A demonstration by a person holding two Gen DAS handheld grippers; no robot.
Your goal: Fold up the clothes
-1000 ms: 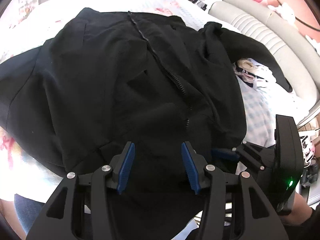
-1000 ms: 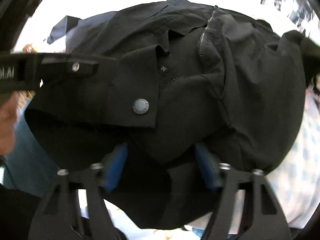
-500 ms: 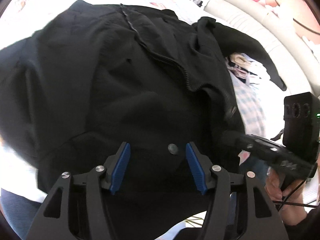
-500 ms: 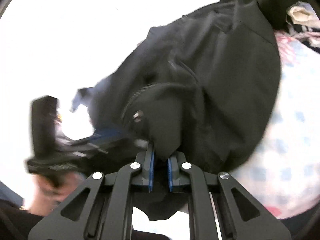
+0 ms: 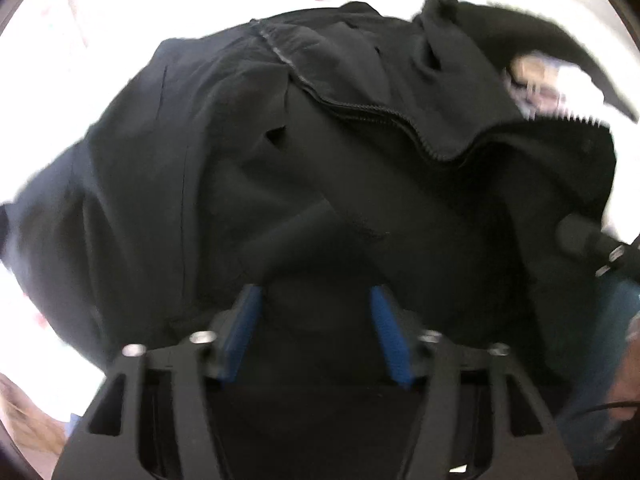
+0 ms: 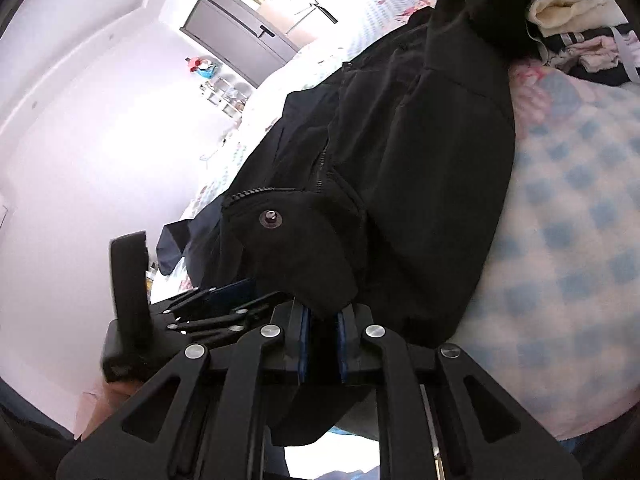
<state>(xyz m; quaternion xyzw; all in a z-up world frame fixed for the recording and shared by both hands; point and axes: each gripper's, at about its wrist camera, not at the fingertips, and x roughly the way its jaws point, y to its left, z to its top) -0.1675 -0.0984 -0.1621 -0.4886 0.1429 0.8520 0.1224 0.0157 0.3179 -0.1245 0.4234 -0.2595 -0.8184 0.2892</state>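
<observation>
A black zip jacket (image 5: 320,160) lies spread over the bed, its zipper (image 5: 380,114) running across the upper middle. My left gripper (image 5: 314,332) points down at the jacket's near hem. Its jaws are closing, the blue pads (image 5: 240,332) still stand apart, and a fold of black cloth lies between them. In the right wrist view my right gripper (image 6: 324,332) is shut on a corner flap of the jacket (image 6: 420,160), just below a metal snap button (image 6: 271,220). The left gripper (image 6: 224,296) shows close on its left side.
A blue-and-white checked bed cover (image 6: 560,240) lies under the jacket. A heap of other clothes (image 6: 580,40) sits at the far right corner. A grey cabinet (image 6: 240,36) stands against the wall beyond the bed. A person's jeans leg (image 5: 592,360) is at the lower right.
The right gripper has shut on the jacket's snap-button flap, rolled and pulled it sideways. The left gripper has dropped closer to the hem, with the cloth bunching up before it.
</observation>
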